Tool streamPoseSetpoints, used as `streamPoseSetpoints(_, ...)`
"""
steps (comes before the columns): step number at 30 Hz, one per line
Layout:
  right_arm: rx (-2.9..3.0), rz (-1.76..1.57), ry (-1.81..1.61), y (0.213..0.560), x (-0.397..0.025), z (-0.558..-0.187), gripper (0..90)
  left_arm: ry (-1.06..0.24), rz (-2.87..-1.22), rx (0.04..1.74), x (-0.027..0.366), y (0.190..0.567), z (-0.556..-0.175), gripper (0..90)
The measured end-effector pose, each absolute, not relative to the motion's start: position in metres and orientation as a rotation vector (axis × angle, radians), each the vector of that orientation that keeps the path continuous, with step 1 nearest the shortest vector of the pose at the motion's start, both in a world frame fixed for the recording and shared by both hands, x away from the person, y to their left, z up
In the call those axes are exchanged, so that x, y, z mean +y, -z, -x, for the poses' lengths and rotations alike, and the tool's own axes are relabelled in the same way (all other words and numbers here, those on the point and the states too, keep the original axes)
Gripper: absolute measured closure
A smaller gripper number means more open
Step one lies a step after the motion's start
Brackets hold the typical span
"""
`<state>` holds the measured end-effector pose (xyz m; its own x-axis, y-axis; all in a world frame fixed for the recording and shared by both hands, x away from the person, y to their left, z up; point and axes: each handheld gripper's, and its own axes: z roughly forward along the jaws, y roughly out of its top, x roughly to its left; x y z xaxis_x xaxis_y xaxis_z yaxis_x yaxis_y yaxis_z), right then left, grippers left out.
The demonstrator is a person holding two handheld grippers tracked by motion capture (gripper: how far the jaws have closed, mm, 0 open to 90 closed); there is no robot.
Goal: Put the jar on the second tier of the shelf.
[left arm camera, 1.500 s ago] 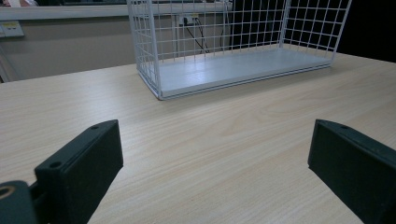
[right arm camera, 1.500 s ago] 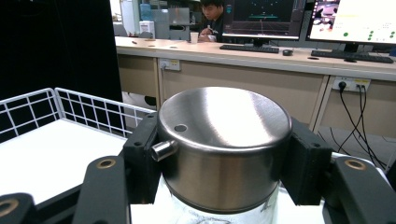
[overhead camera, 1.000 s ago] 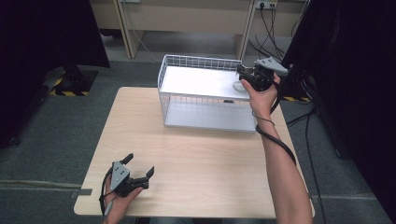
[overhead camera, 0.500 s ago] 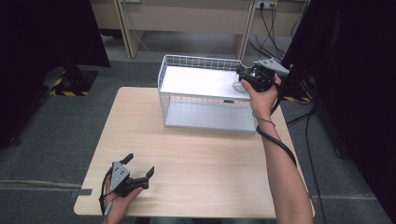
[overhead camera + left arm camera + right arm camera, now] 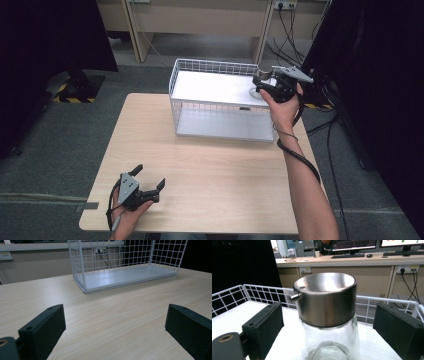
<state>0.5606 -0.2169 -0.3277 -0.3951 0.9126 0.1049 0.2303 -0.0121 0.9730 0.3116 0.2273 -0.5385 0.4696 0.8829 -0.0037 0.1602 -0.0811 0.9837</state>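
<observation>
- High view: a clear glass jar [image 5: 259, 88] with a steel lid stood at the far right end of a white wire basket [image 5: 200, 67], toward two o'clock on the pale wooden table [image 5: 225, 165]. Little of the jar could be seen behind the right gripper [image 5: 261, 84], which the right hand [image 5: 284, 107] held at the basket's right rim. The left gripper [image 5: 149, 186] rested near the table's seven o'clock corner, well apart from the basket, jaws spread and holding nothing. Compared with one second and half a second earlier, both grippers, the jar and the basket sat in the same places; no change could be made out.
- Left gripper view: its two black jaws stood wide apart over bare tabletop [image 5: 125, 312], gripping nothing. The basket [image 5: 82, 277] lay ahead toward twelve o'clock, its white floor bare in the part shown.
- Right gripper view: the jar [image 5: 329, 340] stood upright on the basket's white floor [image 5: 237, 315], long axis vertical, the brushed steel lid [image 5: 325, 300] on top. A small metal stub [image 5: 295, 297] jutted from the lid's side toward nine o'clock. The jaws were open, one on either side of the jar, each with a visible gap, so the jar was not clamped.
</observation>
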Motion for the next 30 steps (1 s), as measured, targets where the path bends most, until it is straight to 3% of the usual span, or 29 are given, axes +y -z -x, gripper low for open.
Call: streamPoseSetpoints(30, 1.704, -1.164, -1.485, 0.333, -0.221, -0.529, 3.7, -0.779, -1.562, 0.94, 0.227, 0.538, -0.312, 2.7)
